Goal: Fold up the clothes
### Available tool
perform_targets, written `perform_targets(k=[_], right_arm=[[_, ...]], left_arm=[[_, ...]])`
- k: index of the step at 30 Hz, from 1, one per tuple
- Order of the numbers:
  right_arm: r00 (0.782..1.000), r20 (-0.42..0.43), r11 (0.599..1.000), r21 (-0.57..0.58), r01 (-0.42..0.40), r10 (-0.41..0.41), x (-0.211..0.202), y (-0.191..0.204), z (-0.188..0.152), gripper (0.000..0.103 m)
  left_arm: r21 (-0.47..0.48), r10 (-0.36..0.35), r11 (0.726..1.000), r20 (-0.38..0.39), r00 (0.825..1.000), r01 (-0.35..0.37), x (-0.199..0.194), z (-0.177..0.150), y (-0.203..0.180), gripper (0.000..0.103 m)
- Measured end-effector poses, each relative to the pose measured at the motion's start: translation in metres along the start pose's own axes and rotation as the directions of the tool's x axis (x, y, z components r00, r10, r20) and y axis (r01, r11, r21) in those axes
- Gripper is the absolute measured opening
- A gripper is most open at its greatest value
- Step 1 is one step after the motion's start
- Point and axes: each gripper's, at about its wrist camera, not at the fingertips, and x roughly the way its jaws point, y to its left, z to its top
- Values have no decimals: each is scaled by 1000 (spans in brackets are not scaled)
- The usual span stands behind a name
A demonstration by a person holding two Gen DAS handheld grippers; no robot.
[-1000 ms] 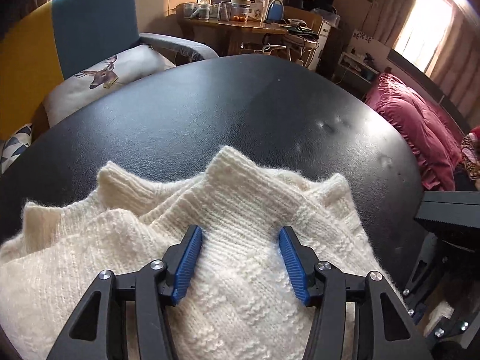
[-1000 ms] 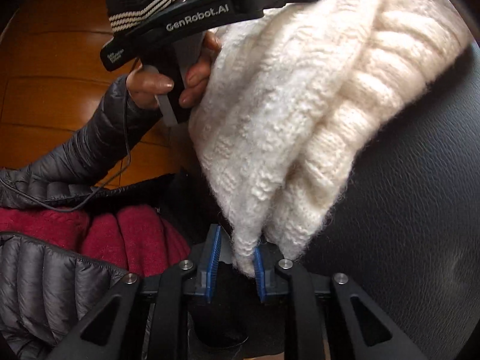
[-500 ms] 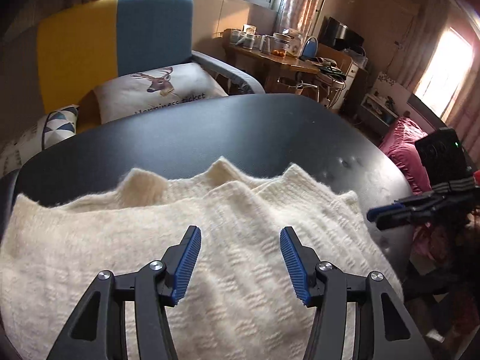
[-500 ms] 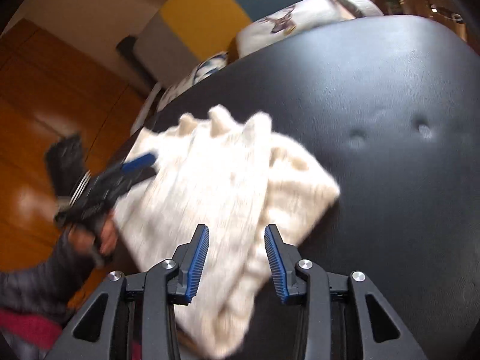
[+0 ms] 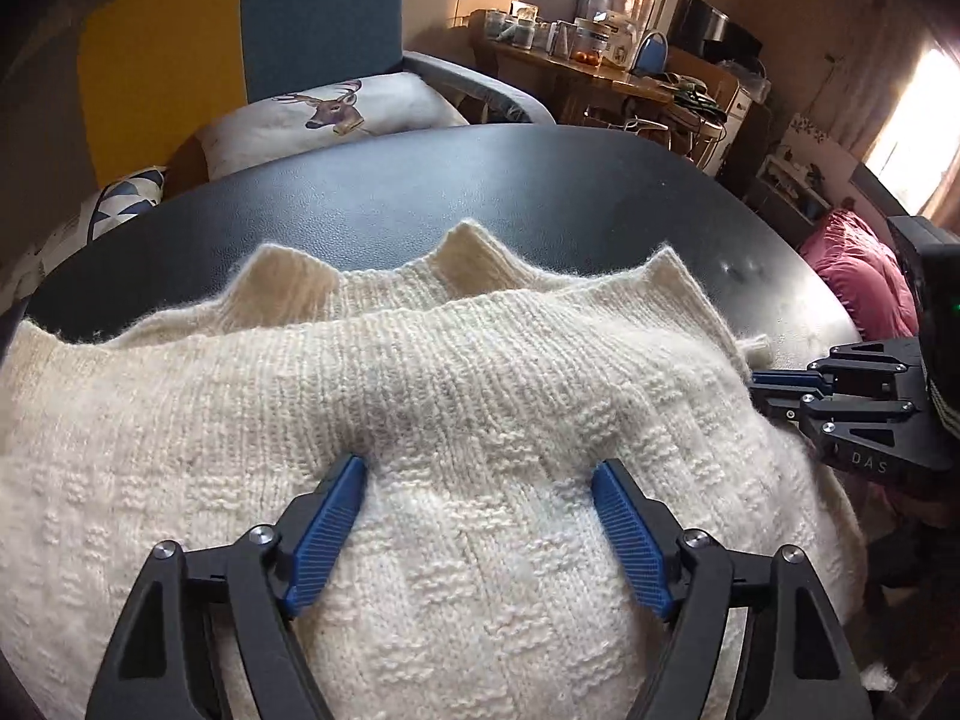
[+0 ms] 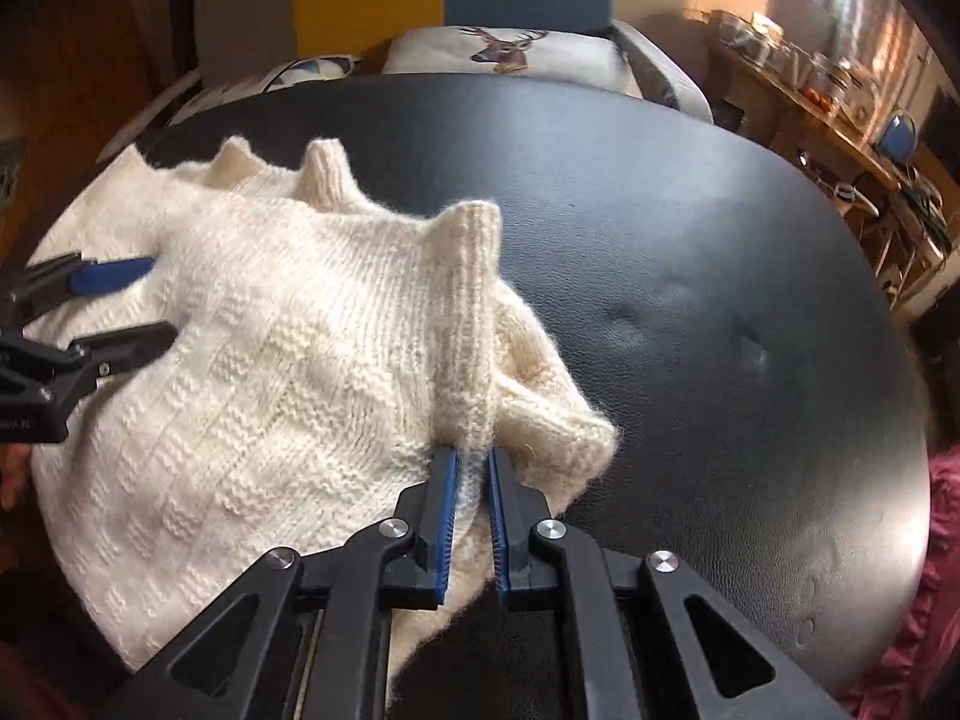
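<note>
Knitwear fills both views: a cream sweater (image 5: 456, 396) of fuzzy wool, worked in ribbed bands and a raised block pattern, lies folded in layers on a black padded surface (image 5: 480, 192). Beyond the jaws of the left gripper (image 5: 480, 531), ribbed corners of the garment stick up along its far edge. Those jaws stand wide apart with nothing between them, their blue pads (image 5: 327, 534) resting on the knit. The right gripper (image 6: 472, 510) has its jaws nearly together, pinching a ribbed band of the sweater that rises straight ahead from the pads. To the right of those jaws the garment ends in a bunched lump and bare black padding begins. A deer-print cushion (image 6: 510, 54) sits far beyond.
</note>
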Motion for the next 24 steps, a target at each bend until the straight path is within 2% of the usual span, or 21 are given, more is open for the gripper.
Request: perform_targets(k=[3, 6, 9, 10, 12, 14, 16, 18, 19, 21, 22, 24], right_arm=[[999, 27, 1000, 19, -21, 20, 0, -6, -2, 9], [996, 39, 995, 62, -84, 81, 7, -3, 4, 12], [990, 39, 984, 114, -139, 135, 20, 11, 15, 16], [991, 45, 984, 122, -129, 124, 18, 8, 19, 22], [994, 103, 994, 96, -48, 39, 0, 16, 22, 24], [984, 178, 998, 62, 11, -22, -21, 32, 27, 26], [975, 220, 998, 29, -52, 45, -34, 54, 28, 30], [968, 230, 995, -20, -94, 96, -36, 85, 33, 34], [965, 234, 992, -44, -115, 122, -37, 101, 35, 35], [966, 216, 989, -80, -126, 141, -32, 128, 30, 35], [969, 203, 987, -96, -126, 143, -27, 140, 28, 35], [976, 171, 986, -120, -114, 134, -17, 158, 21, 35]], left_arm=[[-11, -15, 1000, 2, 1000, 15, 0, -1, -6, 80], [-28, -42, 999, 17, 999, 42, -9, 0, -5, 80], [-131, -129, 982, 63, 990, 136, -39, 1, 18, 80], [-164, -134, 975, 95, 986, 148, -55, 0, 30, 80], [-212, -82, 970, 169, 982, 118, -91, -10, 58, 80], [-266, -9, 962, 226, 974, 70, -128, -25, 93, 80], [-330, 85, 944, 253, 964, 3, -165, -50, 133, 81], [-406, 171, 912, 247, 954, -58, -191, -77, 174, 84], [-443, 180, 894, 230, 956, -62, -200, -93, 193, 84], [-502, 132, 865, 198, 971, -16, -205, -121, 219, 84], [-516, 102, 857, 187, 977, 9, -202, -134, 224, 84], [-518, 82, 855, 146, 986, 6, -191, -152, 222, 84]])
